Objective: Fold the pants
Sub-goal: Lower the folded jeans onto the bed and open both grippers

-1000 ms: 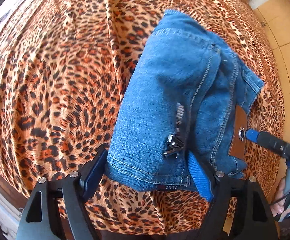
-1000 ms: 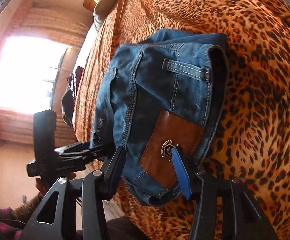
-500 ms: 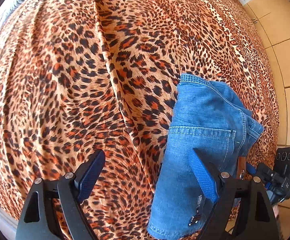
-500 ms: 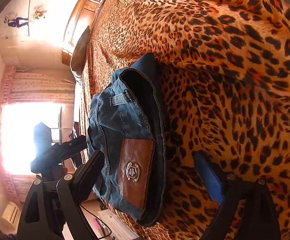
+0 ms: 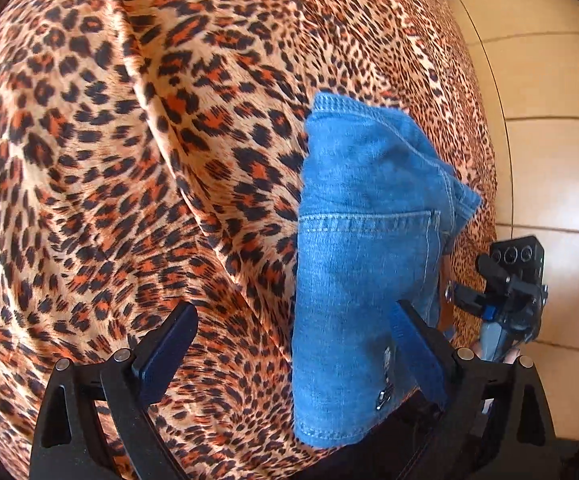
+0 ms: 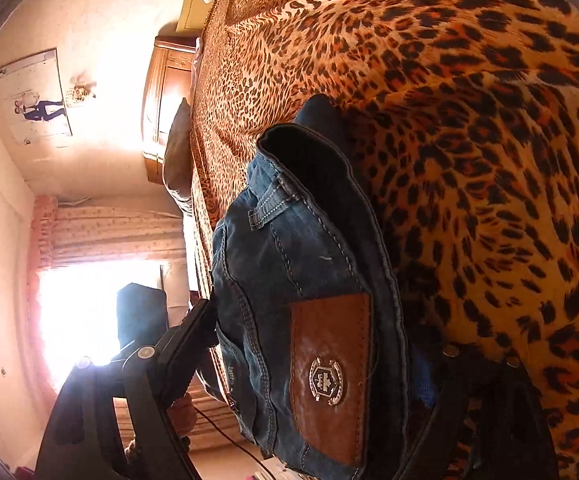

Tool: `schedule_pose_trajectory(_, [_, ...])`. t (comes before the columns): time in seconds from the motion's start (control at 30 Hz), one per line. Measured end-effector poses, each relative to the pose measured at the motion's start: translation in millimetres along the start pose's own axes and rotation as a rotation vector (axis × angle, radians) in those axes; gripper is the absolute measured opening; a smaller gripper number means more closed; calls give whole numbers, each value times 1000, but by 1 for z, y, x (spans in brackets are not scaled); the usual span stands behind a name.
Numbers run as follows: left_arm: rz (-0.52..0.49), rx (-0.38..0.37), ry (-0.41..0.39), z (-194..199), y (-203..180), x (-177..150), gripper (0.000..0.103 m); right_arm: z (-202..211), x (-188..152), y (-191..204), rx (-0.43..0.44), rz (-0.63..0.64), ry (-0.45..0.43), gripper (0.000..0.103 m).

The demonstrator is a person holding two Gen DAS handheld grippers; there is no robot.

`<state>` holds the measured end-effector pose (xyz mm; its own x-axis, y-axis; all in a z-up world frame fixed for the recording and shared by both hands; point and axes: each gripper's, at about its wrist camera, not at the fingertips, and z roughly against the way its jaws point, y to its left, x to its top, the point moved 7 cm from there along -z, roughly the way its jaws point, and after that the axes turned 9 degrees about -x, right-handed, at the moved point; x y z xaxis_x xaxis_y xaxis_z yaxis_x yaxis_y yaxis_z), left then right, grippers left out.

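Note:
The blue jeans [image 5: 365, 248] lie folded into a compact bundle on the leopard-print bedspread [image 5: 129, 160], near its front right edge. My left gripper [image 5: 289, 356] is open; its right finger rests over the bundle's near end, its left finger over bare bedspread. In the right wrist view the jeans [image 6: 297, 280] show the waistband, a belt loop and a brown leather patch [image 6: 329, 376]. My right gripper [image 6: 313, 360] is open, with the bundle's end between its spread fingers. The right gripper also shows in the left wrist view [image 5: 509, 288], beside the bundle.
The bedspread [image 6: 469, 140] is wrinkled, with a long ridge running across it. Tiled floor [image 5: 549, 160] lies beyond the bed's right edge. A wooden headboard [image 6: 165, 100], a pillow [image 6: 177, 152], a bright curtained window [image 6: 89, 300] and a wall picture [image 6: 33, 96] are in view.
Both grippers went from closely framing the bundle's end to wide open and drew back. The bundle now lies lower right in the left view and on its own on the bed.

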<state>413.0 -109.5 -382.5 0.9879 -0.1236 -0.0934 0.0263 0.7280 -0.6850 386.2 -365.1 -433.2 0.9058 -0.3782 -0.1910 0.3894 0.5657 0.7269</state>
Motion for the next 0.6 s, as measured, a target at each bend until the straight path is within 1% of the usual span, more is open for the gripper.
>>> schedule_pose_trajectory(0.03, [-27,-3,46,-9,-1,-2,97,-1,-1,0,-1,3,-2,85])
schedule_pose_trajectory(0.07, [-54,9,74,-15,-3,-2,102,-1,-2,0,-2,5,-4,85])
schedule_pose_trajectory(0.17, [-164,78,85,-25,-15,7,102,-6,-4,3,4,1,-4,85])
schedule_pose_trajectory(0.2, [-164,76,85,-26,-18,10,102,-7,-4,4,-2,-1,-6,84])
schedule_pose_trajectory(0.23, [-154,33,75,-27,-23,13,102,-3,-3,2,-8,-5,-10,82])
schedule_pose_trajectory(0.27, [-137,-6,85,-30,-29,13,97,-3,-3,3,-23,-4,-12,79])
schedule_pose_trajectory(0.3, [-120,-30,98,-34,-33,12,91,-7,-5,7,-49,7,-10,70])
schedule_pose_trajectory(0.33, [-120,-36,98,-37,-37,11,82,-8,-7,9,-72,21,-13,63])
schedule_pose_trajectory(0.37, [-130,1,81,-39,-38,13,76,-8,-9,9,-112,39,-21,57])
schedule_pose_trajectory(0.4, [-141,26,75,-41,-38,14,72,-9,-10,9,-153,51,-21,42])
schedule_pose_trajectory(0.43, [-139,34,64,-40,-39,14,62,-8,-11,10,-162,50,-15,35])
schedule_pose_trajectory(0.47, [-124,22,56,-33,-38,13,50,-5,-12,14,-155,51,-13,33])
schedule_pose_trajectory(0.5, [-117,2,51,-25,-40,12,44,-2,-13,21,-164,74,-13,29])
schedule_pose_trajectory(0.53, [-119,-23,47,-16,-46,6,37,0,-15,32,-175,104,-10,28])
schedule_pose_trajectory(0.57, [-124,-38,38,-6,-49,3,34,3,-18,44,-169,132,-7,27])
schedule_pose_trajectory(0.6, [-132,-42,26,3,-53,0,34,7,-21,57,-160,154,-4,26])
